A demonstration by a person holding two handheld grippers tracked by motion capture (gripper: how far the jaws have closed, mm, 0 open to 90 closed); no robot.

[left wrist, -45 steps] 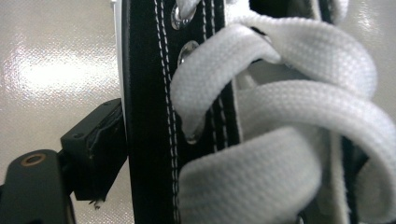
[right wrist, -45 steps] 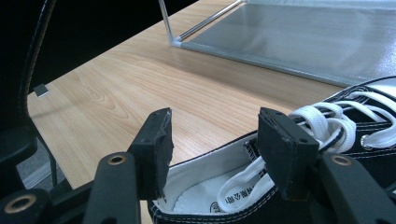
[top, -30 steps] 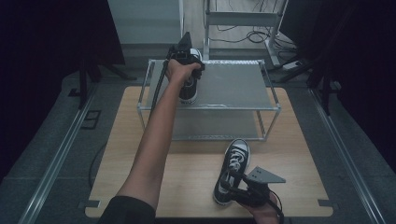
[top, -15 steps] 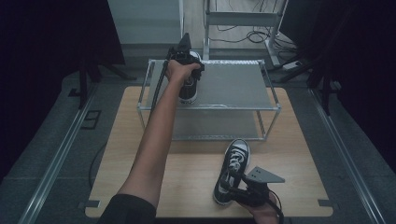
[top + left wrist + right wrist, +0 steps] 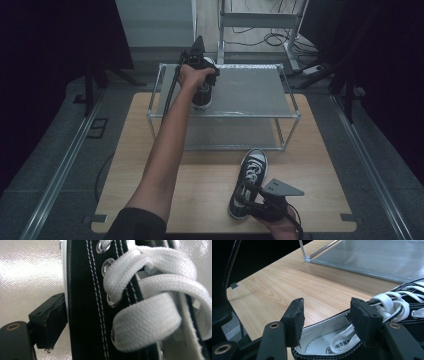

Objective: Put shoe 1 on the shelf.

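Reaching far across the table, the person's left arm stretches to the far-left corner of the metal rack (image 5: pixel 287 107), where the left gripper (image 5: pixel 200 62) stands over a black sneaker (image 5: pixel 202 95) resting on the rack's top shelf. In the left gripper view that sneaker (image 5: pixel 85 302), with its white laces (image 5: pixel 150 302), sits right in front of the camera, and one black jaw lies just beside its black side and white sole edge; the other jaw is hidden behind the shoe. The jaws have just been opening with the sneaker between them, and the pad in sight no longer seems to press on the canvas, so the hold looks released.

At the near edge, the right gripper (image 5: pixel 257 200) sits low at the heel of a second sneaker (image 5: pixel 250 177), which lies on the wooden tabletop (image 5: pixel 200 185) with its toe pointing toward the rack. In the right gripper view the jaws of the right gripper (image 5: pixel 325 315) stand apart over the shoe's open collar (image 5: pixel 324 340), one pad outside the heel rim and one by the laces, neither clearly clamped on it.

The rack's lower shelf (image 5: pixel 230 132) is grey. Around the table lie grey floor, dark curtains and, far off, cables (image 5: pixel 260 30) by a metal frame.
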